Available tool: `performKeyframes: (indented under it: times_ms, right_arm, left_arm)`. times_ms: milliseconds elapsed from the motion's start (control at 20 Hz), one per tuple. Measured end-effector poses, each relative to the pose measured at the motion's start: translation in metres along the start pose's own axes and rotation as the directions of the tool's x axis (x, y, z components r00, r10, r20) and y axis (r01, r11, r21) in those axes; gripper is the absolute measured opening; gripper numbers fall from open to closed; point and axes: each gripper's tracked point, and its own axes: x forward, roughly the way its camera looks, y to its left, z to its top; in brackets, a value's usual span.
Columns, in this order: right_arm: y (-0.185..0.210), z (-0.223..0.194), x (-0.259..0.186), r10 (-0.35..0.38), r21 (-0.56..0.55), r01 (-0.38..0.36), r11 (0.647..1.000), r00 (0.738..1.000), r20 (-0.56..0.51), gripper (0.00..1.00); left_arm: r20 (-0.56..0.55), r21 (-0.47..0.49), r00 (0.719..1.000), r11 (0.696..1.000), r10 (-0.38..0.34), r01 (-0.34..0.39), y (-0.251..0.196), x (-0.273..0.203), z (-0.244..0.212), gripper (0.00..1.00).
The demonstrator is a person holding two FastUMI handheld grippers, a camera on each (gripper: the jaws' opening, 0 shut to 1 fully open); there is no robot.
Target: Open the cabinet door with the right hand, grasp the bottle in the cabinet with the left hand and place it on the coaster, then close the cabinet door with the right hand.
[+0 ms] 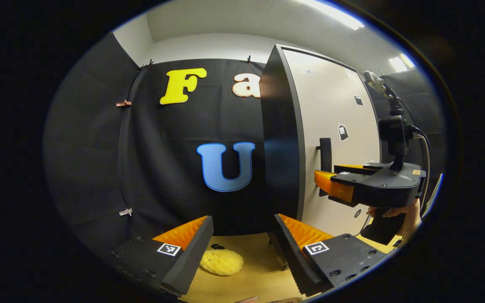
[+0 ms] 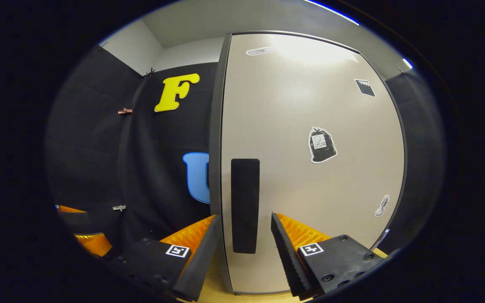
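Observation:
The cabinet [image 1: 280, 147] stands on the right with its beige door [image 2: 310, 105] flush against the black side. The door's black vertical handle [image 2: 245, 206] lies straight ahead, between the spread fingers of my right gripper [image 2: 244, 237], which is open and touches nothing. In the left gripper view, that right gripper [image 1: 327, 174] hovers just in front of the handle [image 1: 325, 153], held by a hand [image 1: 406, 212]. My left gripper [image 1: 244, 240] is open and empty, above the wooden table. A yellow round coaster [image 1: 221, 261] lies on the table below its fingers. The door hides the cabinet's inside.
The wooden table top [image 1: 263, 273] runs up to the cabinet's foot. Black cloth walls close off the back and left. The left gripper [image 2: 84, 240] sits at the far left edge of the right gripper view. Stickers dot the door.

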Motion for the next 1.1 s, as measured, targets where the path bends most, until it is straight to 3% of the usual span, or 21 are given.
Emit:
performKeyframes:
  times_ms: [150,300,350,500,550,600,800,850,1000,1050,1100]
  right_arm:
    - [0.000,-0.003,0.008,-0.044,-0.017,0.043,0.999,0.999,-0.007,0.78]
    - [-0.004,-0.006,0.015,-0.084,-0.022,0.084,0.996,0.996,-0.006,0.56]
    - [-0.001,-0.006,0.016,-0.080,-0.014,0.080,0.997,0.997,-0.005,0.53]
    - [0.002,-0.001,0.020,-0.085,0.014,0.085,0.996,0.996,0.013,0.54]
    - [-0.003,0.003,0.015,-0.119,0.008,0.119,0.993,0.993,0.017,0.54]
    - [-0.005,0.000,0.022,-0.124,0.017,0.124,0.992,0.992,0.018,0.39]
    - [-0.004,0.001,0.019,-0.117,0.021,0.116,0.993,0.993,0.022,0.40]
    - [-0.003,0.000,0.020,-0.111,0.016,0.111,0.994,0.994,0.021,0.32]
    - [-0.003,0.000,0.020,-0.092,-0.016,0.092,0.996,0.995,0.027,0.24]
    - [-0.002,0.000,0.020,-0.082,-0.026,0.082,0.996,0.996,0.018,0.14]
    - [-0.002,-0.001,0.019,-0.069,-0.027,0.069,0.997,0.998,0.006,0.14]
  left_arm:
    - [-0.025,-0.025,1.000,1.000,0.004,-0.004,0.012,0.002,-0.011,0.91]
    - [-0.041,-0.033,0.999,0.999,0.023,-0.024,0.025,0.002,-0.018,0.91]
    - [-0.044,-0.032,0.999,0.999,0.026,-0.027,0.028,0.002,-0.020,0.91]
    - [-0.051,-0.033,0.998,0.999,0.033,-0.034,0.034,0.003,-0.023,0.91]
    - [-0.052,-0.033,0.998,0.999,0.033,-0.034,0.035,0.004,-0.025,0.91]
    - [-0.053,-0.032,0.998,0.999,0.032,-0.034,0.035,0.004,-0.025,0.91]
    - [-0.055,-0.035,0.998,0.999,0.028,-0.030,0.035,0.004,-0.028,0.91]
    - [-0.054,-0.037,0.998,0.999,0.028,-0.029,0.035,0.004,-0.028,0.91]
    - [-0.053,-0.040,0.998,0.999,0.018,-0.020,0.029,0.002,-0.027,0.91]
    - [-0.052,-0.037,0.999,0.999,0.016,-0.018,0.028,0.001,-0.026,0.91]
    - [-0.050,-0.034,0.999,0.999,0.015,-0.016,0.027,0.000,-0.024,0.91]
